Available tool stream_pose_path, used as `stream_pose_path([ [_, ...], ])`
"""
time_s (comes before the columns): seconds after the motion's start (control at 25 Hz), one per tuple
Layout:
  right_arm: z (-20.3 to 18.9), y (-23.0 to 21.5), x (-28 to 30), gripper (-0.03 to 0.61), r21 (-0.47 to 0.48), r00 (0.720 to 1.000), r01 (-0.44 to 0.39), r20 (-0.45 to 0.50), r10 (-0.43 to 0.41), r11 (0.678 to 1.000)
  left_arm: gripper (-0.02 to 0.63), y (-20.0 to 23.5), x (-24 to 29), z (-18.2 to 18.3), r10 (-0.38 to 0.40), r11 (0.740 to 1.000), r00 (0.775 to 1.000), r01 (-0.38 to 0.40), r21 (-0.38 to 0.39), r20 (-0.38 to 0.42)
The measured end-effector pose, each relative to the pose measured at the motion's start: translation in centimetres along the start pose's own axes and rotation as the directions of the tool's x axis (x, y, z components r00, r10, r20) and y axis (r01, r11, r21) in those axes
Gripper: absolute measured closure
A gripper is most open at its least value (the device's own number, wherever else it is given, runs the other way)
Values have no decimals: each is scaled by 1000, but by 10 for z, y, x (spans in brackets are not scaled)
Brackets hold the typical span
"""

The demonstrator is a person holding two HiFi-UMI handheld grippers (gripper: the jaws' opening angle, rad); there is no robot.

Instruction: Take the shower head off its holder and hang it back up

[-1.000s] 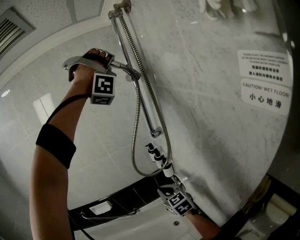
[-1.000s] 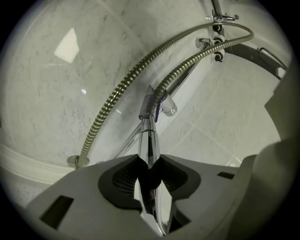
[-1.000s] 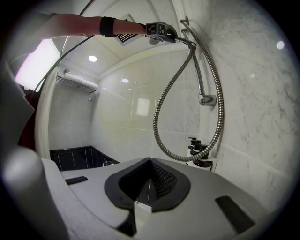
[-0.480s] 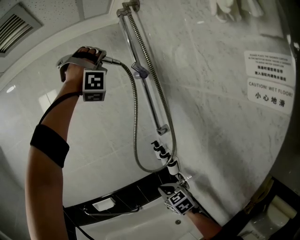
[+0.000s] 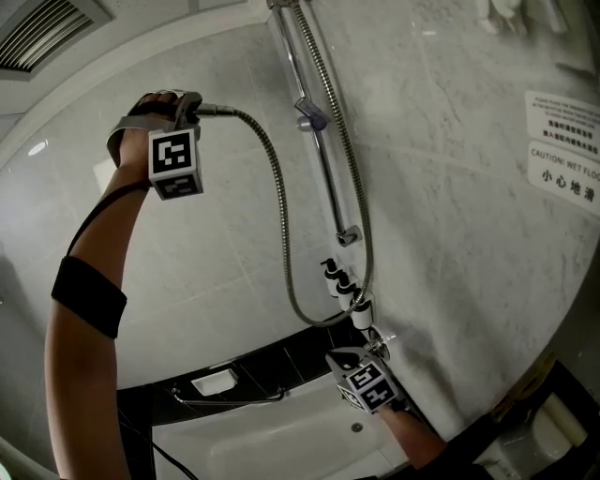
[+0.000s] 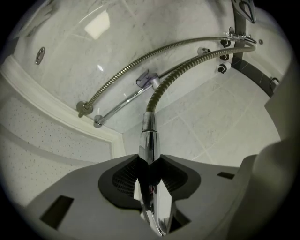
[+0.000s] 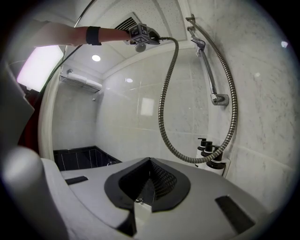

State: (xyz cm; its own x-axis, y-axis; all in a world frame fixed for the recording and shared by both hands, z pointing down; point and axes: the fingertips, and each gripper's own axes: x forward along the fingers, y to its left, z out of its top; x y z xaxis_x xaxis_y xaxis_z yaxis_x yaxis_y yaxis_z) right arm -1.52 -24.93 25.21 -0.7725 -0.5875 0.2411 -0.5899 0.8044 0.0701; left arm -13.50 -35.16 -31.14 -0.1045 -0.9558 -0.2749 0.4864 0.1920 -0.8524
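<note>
The left tool (image 6: 150,161) has its 2 jaws clamped on the chrome handle of the shower head (image 6: 149,140), which sticks out straight ahead between the pads. The spray face lies behind the jaws and shows in no view (in the head view the hand and the marker cube cover it). There the left tool (image 5: 187,111) is held high, close under the ceiling edge and well apart from the holder (image 5: 311,119), which stands bare on the rail (image 5: 330,183).

The hose (image 5: 281,220) leaves the handle, drops in 1 wide loop and climbs again beside the rail. Its lowest stretch passes the pump bottles (image 5: 339,281), and its far end is too small to trace.

The right tool (image 7: 149,182) has its jaws pressed together with nothing between them. In the head view the right tool (image 5: 354,361) sits low, just beside the bottles (their count is hard to make out, since they overlap).

The rail's top bracket is cut off by the upper edge of the head view. The sign (image 5: 564,155) runs off the right edge. A vent (image 5: 42,26) is clipped at the top left corner.

Between the left tool and the rail only the hose crosses the bare tiled wall (image 5: 216,253). Below, the bathtub (image 5: 281,441) lies open, partly hidden by the person's left arm.
</note>
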Motion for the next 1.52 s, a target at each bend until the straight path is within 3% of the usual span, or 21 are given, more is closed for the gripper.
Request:
stream_pose_path([
  [0.2,1,0,1,557,6,1000,15,6,-15,1000,488,-39,-24,-27,-44,986,999,43,-163,-1],
  [0.4,-4,7,0,557,10,1000,15,-5,-15,1000,488,-102,-52,-61,-108,940,994,104,-324,6],
  [0.52,-9,11,0,555,15,1000,16,-10,-16,1000,488,-142,-70,-76,-148,890,989,139,-434,13],
  [0.68,-13,20,2,557,16,1000,12,-20,-12,1000,488,-188,-102,-88,-207,803,978,188,-566,32],
  [0.8,-16,27,2,557,15,1000,13,-24,-13,1000,488,-225,-128,-102,-229,702,973,180,-689,22],
  [0.96,-24,37,1,557,19,999,19,-38,-19,1000,488,-281,-170,-103,-275,541,961,192,-819,44],
  [1.28,-30,58,4,557,31,999,30,-40,-29,999,488,-397,-251,-81,-347,154,933,162,-975,100],
  [1.36,-33,62,4,557,39,999,34,-44,-32,999,488,-426,-269,-75,-366,86,926,140,-986,99],
  [1.52,-42,69,7,557,49,998,38,-61,-35,998,489,-480,-300,-61,-399,8,913,96,-995,85],
])
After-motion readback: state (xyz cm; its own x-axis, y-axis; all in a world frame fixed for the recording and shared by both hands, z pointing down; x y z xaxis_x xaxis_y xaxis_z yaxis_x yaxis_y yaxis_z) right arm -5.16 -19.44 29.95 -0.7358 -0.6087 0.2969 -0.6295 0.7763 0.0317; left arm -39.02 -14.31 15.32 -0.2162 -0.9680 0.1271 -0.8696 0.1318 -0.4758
